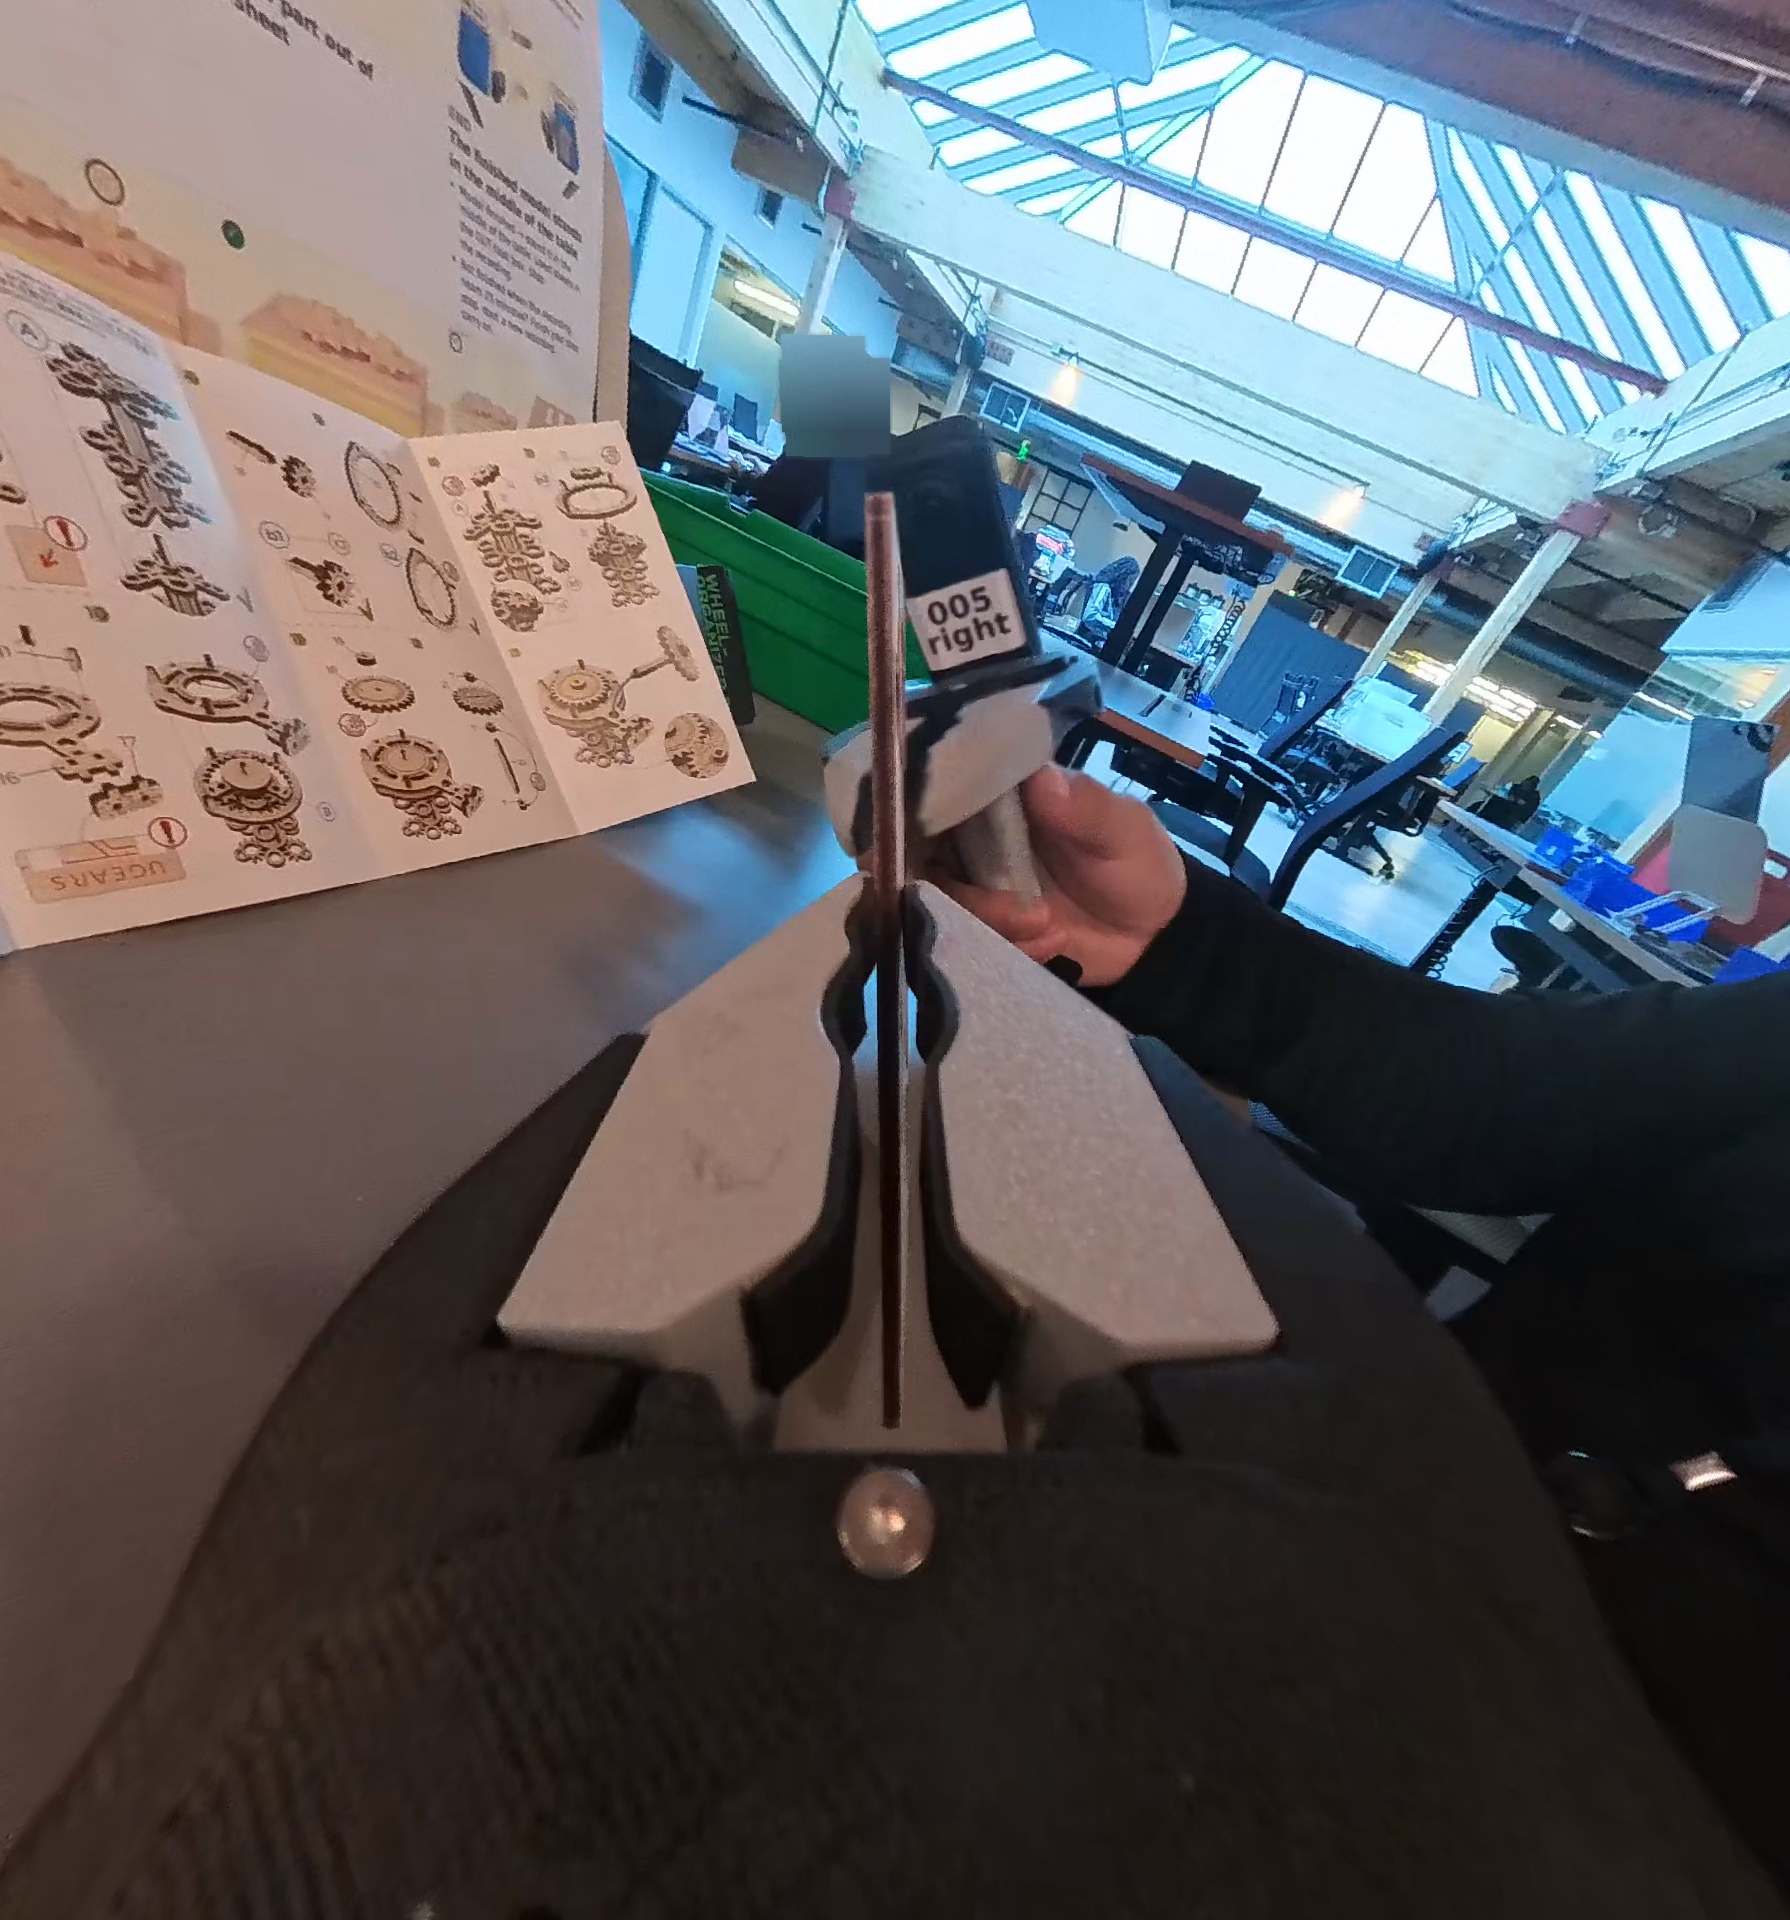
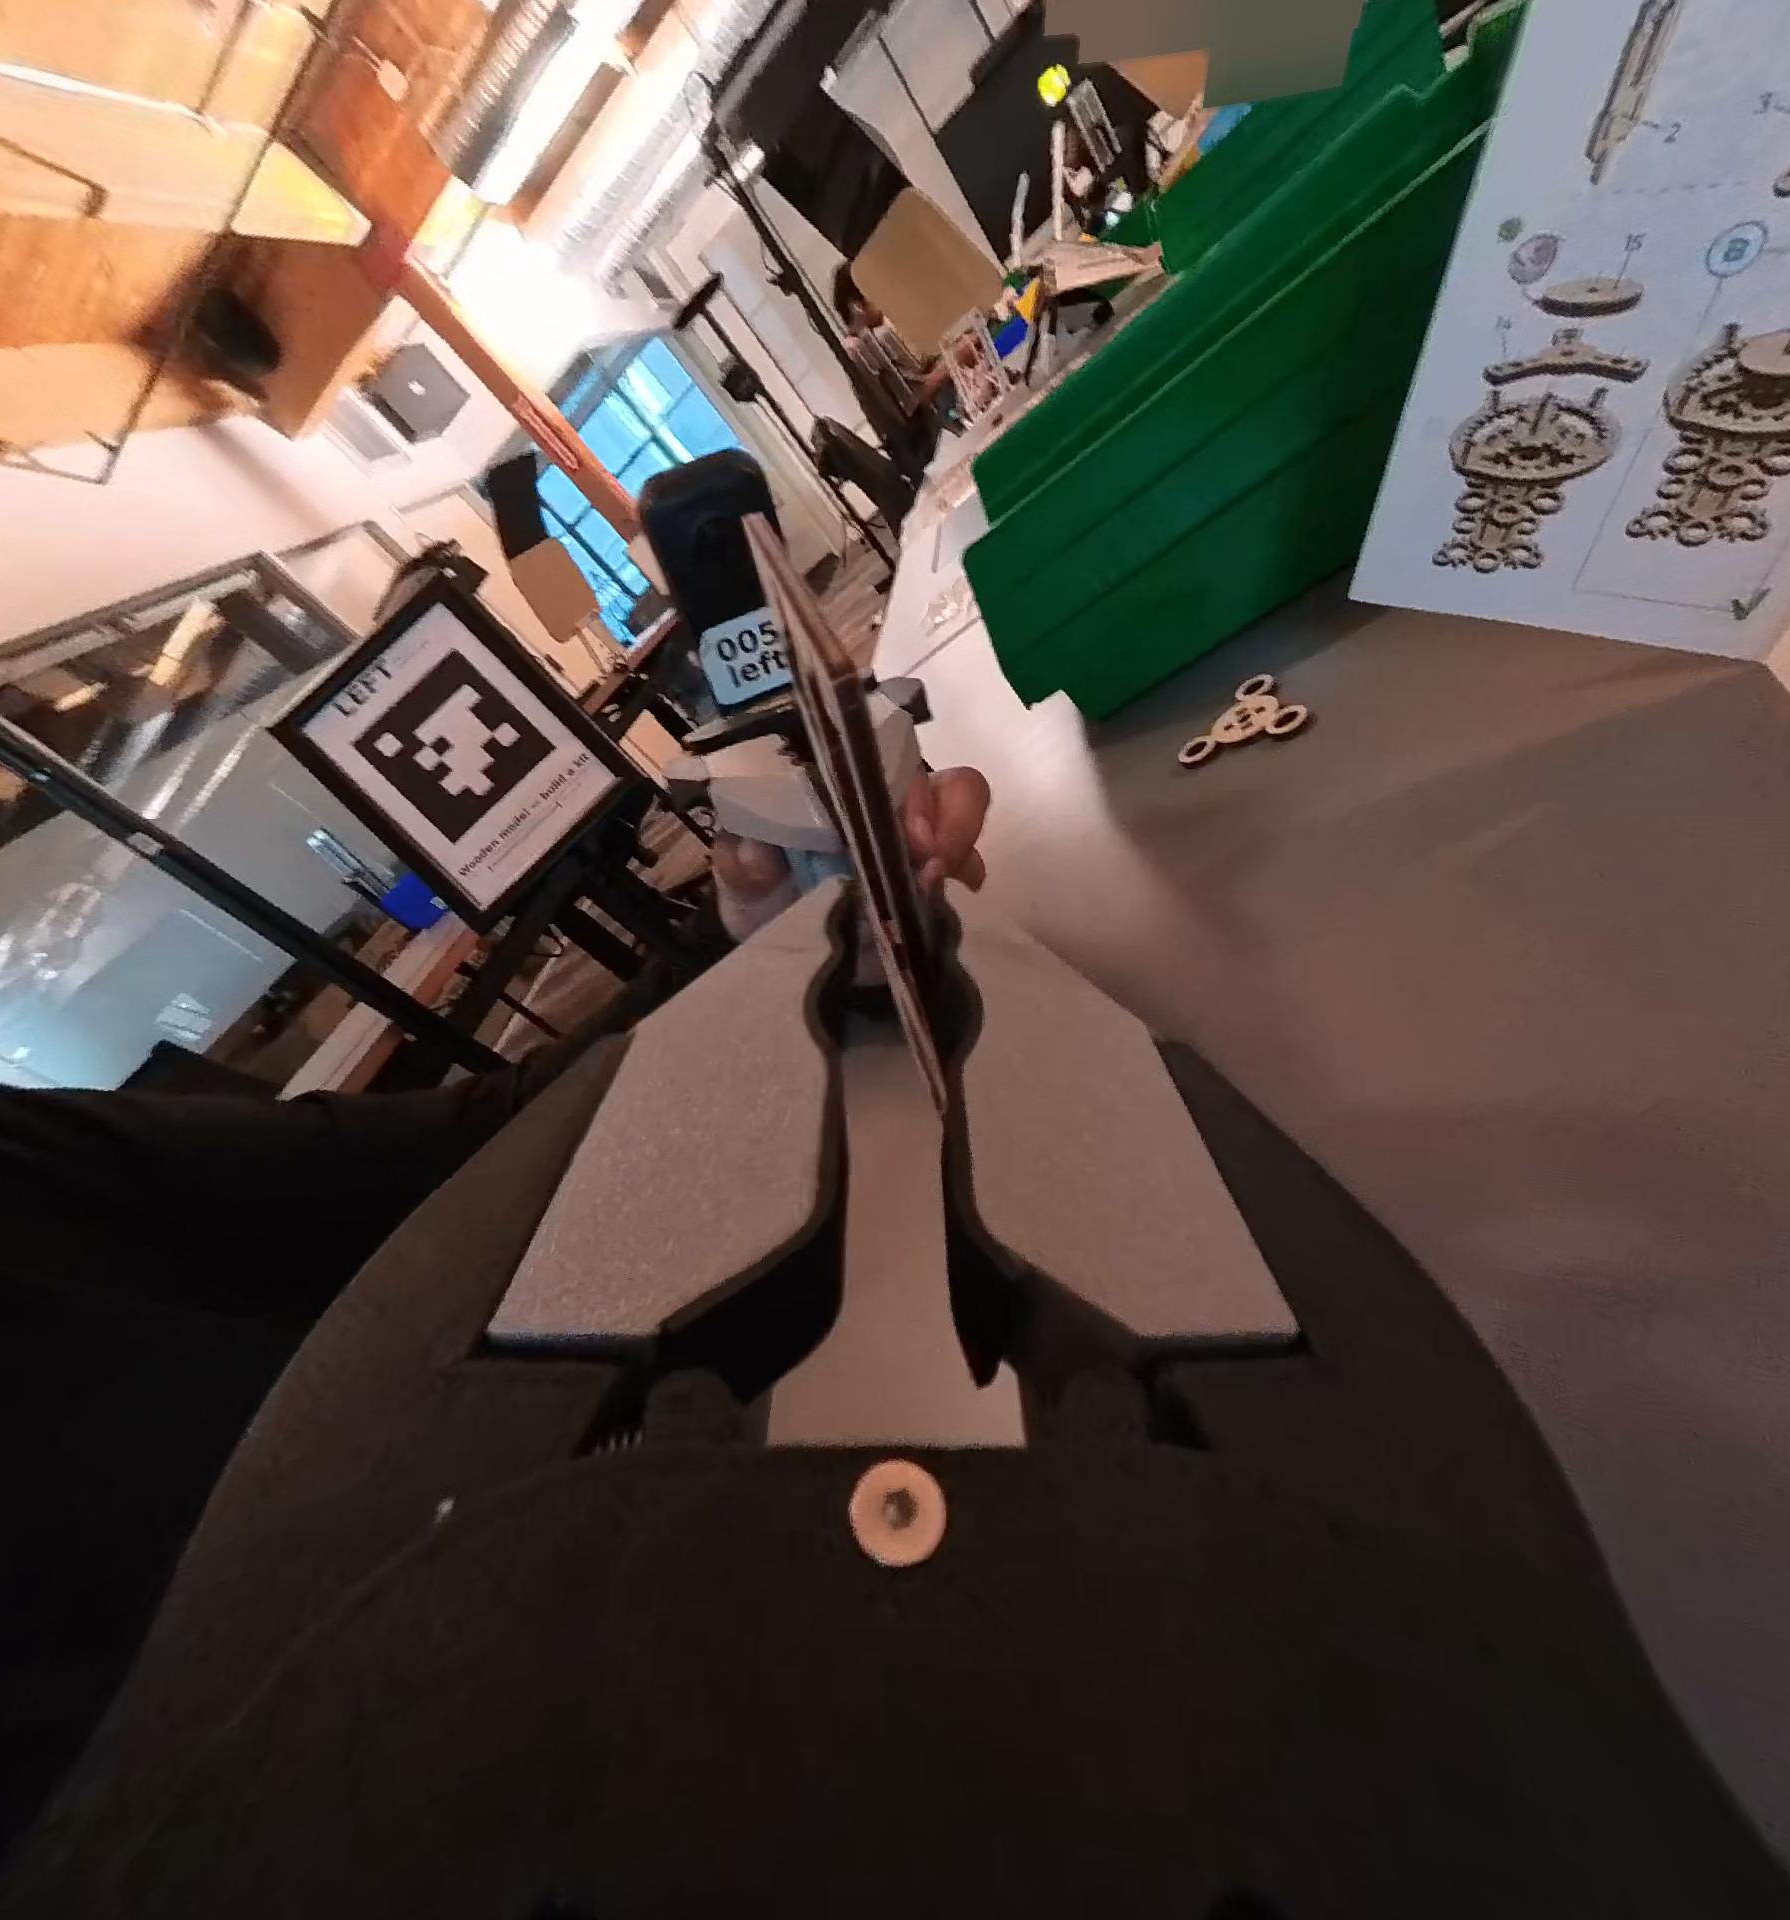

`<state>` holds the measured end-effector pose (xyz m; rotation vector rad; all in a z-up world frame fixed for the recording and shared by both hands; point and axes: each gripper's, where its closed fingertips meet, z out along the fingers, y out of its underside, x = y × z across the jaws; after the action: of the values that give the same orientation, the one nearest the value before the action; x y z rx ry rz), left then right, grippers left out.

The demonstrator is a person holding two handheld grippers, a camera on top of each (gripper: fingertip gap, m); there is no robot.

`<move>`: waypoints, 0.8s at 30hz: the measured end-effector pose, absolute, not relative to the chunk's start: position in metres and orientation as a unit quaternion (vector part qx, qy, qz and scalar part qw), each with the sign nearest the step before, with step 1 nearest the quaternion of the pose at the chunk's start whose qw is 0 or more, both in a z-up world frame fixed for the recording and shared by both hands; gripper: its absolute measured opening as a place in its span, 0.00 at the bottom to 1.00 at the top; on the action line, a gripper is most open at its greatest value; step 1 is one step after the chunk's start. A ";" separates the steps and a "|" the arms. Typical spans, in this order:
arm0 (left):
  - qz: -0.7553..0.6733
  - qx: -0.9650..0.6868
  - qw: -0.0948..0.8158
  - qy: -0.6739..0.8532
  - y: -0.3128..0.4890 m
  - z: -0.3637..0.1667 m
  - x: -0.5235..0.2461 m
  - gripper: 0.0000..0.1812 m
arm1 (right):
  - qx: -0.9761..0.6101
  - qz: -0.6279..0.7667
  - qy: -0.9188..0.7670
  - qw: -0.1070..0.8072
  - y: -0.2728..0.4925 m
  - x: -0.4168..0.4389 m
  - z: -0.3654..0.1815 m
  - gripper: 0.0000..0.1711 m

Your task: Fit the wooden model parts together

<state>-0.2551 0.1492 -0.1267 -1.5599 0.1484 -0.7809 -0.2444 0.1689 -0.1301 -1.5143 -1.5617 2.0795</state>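
A thin wooden parts sheet (image 1: 883, 675) stands edge-on between both grippers, held up off the grey table (image 1: 247, 1143). My left gripper (image 1: 886, 904) is shut on the near end of its edge. My right gripper (image 1: 932, 769), held by a hand, straddles the sheet farther up. In the right wrist view, the right gripper (image 2: 896, 935) is closed on the tilted sheet (image 2: 829, 727), with the left gripper (image 2: 818, 790) and a hand just beyond it. A small loose wooden part (image 2: 1246, 720) with round lobes lies on the table (image 2: 1493, 1039).
A folded instruction sheet (image 1: 299, 623) stands on the table to the left and also shows in the right wrist view (image 2: 1649, 312). A green bin (image 1: 766, 582) (image 2: 1182, 499) sits behind it. A framed sign (image 2: 455, 748) stands off the table. Office chairs and desks lie beyond. My two grippers' fingertips are within a few centimetres of each other.
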 end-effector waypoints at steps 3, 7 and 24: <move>-0.349 -0.688 0.633 0.059 0.151 -0.129 -0.255 0.01 | -0.517 0.664 -0.534 0.084 0.172 -0.245 -0.138 0.00; -0.348 -0.675 0.649 0.037 0.151 -0.125 -0.265 0.08 | -0.534 0.640 -0.543 0.101 0.177 -0.247 -0.145 0.00; 0.040 -0.780 0.617 -0.098 0.139 -0.149 -0.371 0.17 | -0.633 0.456 -0.601 0.174 0.206 -0.252 -0.203 0.06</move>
<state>-0.3714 0.1394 -0.1488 -1.7963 -0.2258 0.0919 -0.2522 0.2056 -0.2033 -1.7939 -1.7053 1.2917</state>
